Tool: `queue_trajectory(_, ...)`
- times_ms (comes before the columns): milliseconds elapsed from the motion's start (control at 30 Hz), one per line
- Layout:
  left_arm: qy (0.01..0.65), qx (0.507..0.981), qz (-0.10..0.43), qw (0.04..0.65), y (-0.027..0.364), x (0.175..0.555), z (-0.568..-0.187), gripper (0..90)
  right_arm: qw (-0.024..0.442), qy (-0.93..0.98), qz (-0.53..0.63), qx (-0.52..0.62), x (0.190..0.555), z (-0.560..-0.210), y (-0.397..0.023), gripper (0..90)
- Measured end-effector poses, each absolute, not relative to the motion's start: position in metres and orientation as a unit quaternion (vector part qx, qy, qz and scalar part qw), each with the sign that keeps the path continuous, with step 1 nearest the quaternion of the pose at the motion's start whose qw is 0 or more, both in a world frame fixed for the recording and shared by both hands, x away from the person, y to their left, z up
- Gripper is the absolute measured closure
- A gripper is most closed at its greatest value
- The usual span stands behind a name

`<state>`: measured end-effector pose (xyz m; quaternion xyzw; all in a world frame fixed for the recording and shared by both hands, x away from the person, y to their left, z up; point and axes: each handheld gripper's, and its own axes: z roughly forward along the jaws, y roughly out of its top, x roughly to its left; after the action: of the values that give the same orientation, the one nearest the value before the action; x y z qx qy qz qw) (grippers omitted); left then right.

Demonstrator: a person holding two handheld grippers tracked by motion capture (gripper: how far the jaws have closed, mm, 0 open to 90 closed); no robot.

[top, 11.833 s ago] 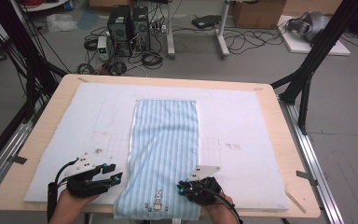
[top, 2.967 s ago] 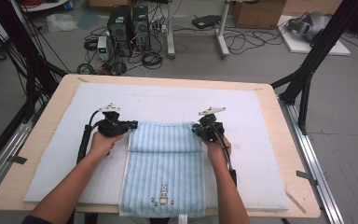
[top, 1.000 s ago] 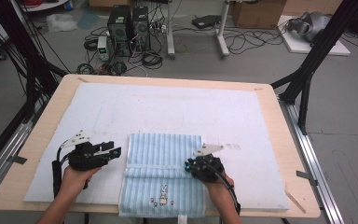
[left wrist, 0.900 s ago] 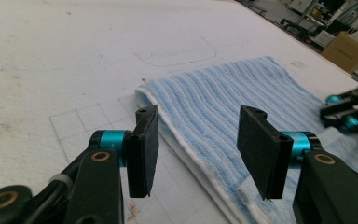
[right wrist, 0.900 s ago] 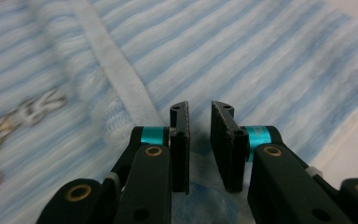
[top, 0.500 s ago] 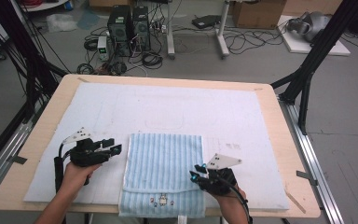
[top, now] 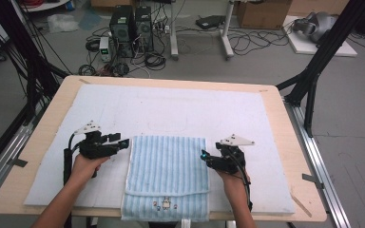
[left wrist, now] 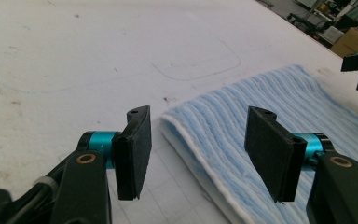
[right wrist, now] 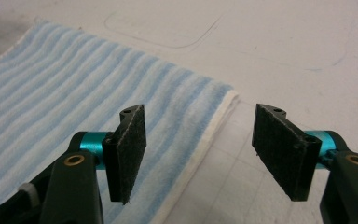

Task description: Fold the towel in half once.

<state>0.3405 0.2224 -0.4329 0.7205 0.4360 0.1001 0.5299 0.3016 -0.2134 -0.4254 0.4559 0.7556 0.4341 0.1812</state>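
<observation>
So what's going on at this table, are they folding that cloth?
Yes. A person with a gripper in each hand is folding a blue striped towel on a white mat. The towel lies folded over, its near layer sticking out at the table's front edge. The left gripper and right gripper sit at its two sides, jaws just opened, with nothing pinched.

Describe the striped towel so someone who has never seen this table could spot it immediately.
Start at the wooden table, covered by a white mat. At the mat's near edge, between the left gripper and the right gripper, lies the folded towel. It is the lone coloured cloth there: pale blue and white stripes, with a small embroidered motif at its near hem.
</observation>
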Motion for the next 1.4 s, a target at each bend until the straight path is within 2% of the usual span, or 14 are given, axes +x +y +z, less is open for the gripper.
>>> queue_trajectory(267,0.445,0.747,0.095,0.484,0.210,0.357,-0.451,39.7,0.182,0.766,0.401,0.469,0.322,-0.437,-0.220,33.8)
queue_trajectory(433,0.427,0.775,0.094,0.456,0.200,0.360,-0.453,40.3,0.163,0.788,0.372,0.462,0.330,-0.448,-0.210,38.0)
queue_trajectory(500,0.418,0.783,0.104,0.449,0.196,0.359,-0.452,42.0,0.163,0.791,0.374,0.455,0.330,-0.447,-0.208,43.9)
queue_trajectory(633,0.404,0.795,0.118,0.437,0.192,0.356,-0.451,52.9,0.158,0.798,0.374,0.445,0.328,-0.447,-0.205,49.8)
queue_trajectory(800,0.384,0.807,0.113,0.435,0.189,0.354,-0.452,76.6,0.154,0.807,0.370,0.435,0.325,-0.445,-0.201,61.2)
queue_trajectory(867,0.384,0.805,0.109,0.439,0.187,0.353,-0.452,82.6,0.152,0.810,0.369,0.430,0.325,-0.445,-0.200,65.5)
queue_trajectory(933,0.382,0.807,0.110,0.437,0.187,0.353,-0.452,84.5,0.145,0.813,0.371,0.425,0.325,-0.445,-0.198,73.6)
queue_trajectory(967,0.384,0.805,0.108,0.438,0.187,0.353,-0.452,85.1,0.141,0.814,0.372,0.422,0.325,-0.445,-0.198,80.7)
queue_trajectory(1000,0.383,0.806,0.106,0.438,0.188,0.354,-0.452,85.5,0.132,0.816,0.375,0.420,0.325,-0.445,-0.197,83.0)
queue_trajectory(1100,0.397,0.797,0.099,0.445,0.189,0.356,-0.452,85.9,0.128,0.814,0.375,0.424,0.326,-0.445,-0.197,84.0)
queue_trajectory(1400,0.419,0.780,0.109,0.452,0.190,0.377,-0.448,86.0,0.157,0.801,0.381,0.435,0.341,-0.444,-0.193,84.3)
